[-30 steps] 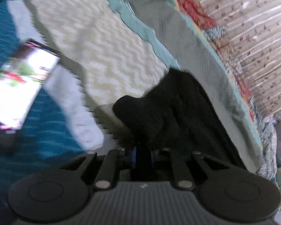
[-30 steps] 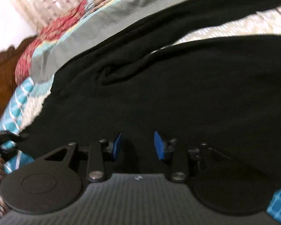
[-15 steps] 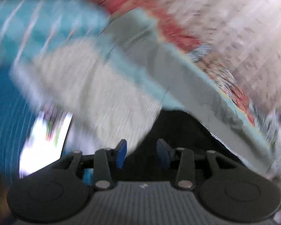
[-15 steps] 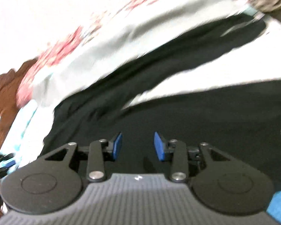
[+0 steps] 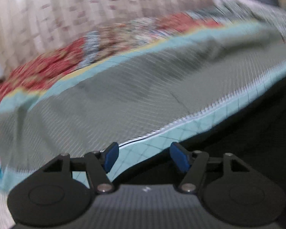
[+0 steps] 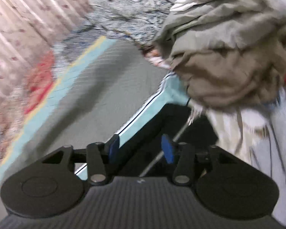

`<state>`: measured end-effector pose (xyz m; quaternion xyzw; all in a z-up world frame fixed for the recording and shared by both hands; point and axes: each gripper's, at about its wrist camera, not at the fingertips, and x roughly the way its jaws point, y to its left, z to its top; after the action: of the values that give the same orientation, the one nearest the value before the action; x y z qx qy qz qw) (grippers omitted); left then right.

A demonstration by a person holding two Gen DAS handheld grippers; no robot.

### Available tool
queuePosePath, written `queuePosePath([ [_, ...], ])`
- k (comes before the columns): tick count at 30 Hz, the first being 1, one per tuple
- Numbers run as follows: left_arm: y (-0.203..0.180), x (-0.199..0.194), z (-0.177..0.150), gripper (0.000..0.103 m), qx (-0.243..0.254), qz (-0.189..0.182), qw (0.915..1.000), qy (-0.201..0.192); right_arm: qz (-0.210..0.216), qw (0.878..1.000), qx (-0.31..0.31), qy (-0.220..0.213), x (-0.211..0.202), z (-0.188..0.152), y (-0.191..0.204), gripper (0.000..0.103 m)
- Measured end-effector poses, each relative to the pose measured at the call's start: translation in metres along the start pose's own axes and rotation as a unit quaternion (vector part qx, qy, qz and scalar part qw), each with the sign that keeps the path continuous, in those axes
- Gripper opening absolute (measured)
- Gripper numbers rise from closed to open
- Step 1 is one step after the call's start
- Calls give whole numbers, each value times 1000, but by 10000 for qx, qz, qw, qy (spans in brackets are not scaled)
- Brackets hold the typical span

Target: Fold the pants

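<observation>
1. The left claw [image 5: 143, 157] is opening; its blue pads stand apart with nothing pressed between them.
2. Under it, the black fabric pants [image 5: 257, 133] lie on the bed, over the teal-bordered grey quilted bedspread [image 5: 124, 95].
3. The right claw [image 6: 141, 148] is also opening, its pads apart and gripping nothing, above the pants [image 6: 162, 118].
4. A heap of crumpled beige and khaki clothes [image 6: 228, 57] sits on the bed just beyond the pants, overlapping their far edge.
5. No container is visible in either blurred view.
</observation>
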<state>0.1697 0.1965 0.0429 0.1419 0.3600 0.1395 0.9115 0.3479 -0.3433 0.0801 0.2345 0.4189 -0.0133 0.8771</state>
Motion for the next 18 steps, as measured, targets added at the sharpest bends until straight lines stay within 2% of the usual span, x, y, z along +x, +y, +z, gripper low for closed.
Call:
queuePosePath([
  [4,-21,26,-6,59,979,-87,9950,157,-551,9984,35,136,47,21,8,60],
  [5,-21,31,-7,48,1114,-141,9934,248,-608,9980,19,186,58,24,9,60],
  [6,-20,38,-8,29,1185,-206,9920,375,-751,9969,-27,253,68,25,14,60],
  [8,-21,50,-15,5,1239,-310,9893,711,-1103,9928,-189,420,95,27,10,60],
  [9,-23,52,-17,4,1272,-316,9885,750,-1237,9909,-203,491,103,23,11,60],
  [10,-26,52,-20,4,1373,-236,9879,676,-1314,9900,-220,458,108,19,11,54],
  [11,-29,49,-23,4,1428,-174,9876,631,-1431,9887,-342,288,108,13,12,37],
  [12,-29,44,-25,4,1428,-127,9880,574,-1548,9864,-504,209,107,9,14,25],
  [13,-28,39,-23,4,1371,-106,9892,506,-1497,9868,-585,174,104,8,12,8],
  [14,-25,31,-23,4,1299,-74,9906,420,-1259,9909,-440,176,97,11,7,4],
  [18,-13,-15,-13,4,971,38,9952,-98,-562,9980,44,-287,43,20,-15,4],
])
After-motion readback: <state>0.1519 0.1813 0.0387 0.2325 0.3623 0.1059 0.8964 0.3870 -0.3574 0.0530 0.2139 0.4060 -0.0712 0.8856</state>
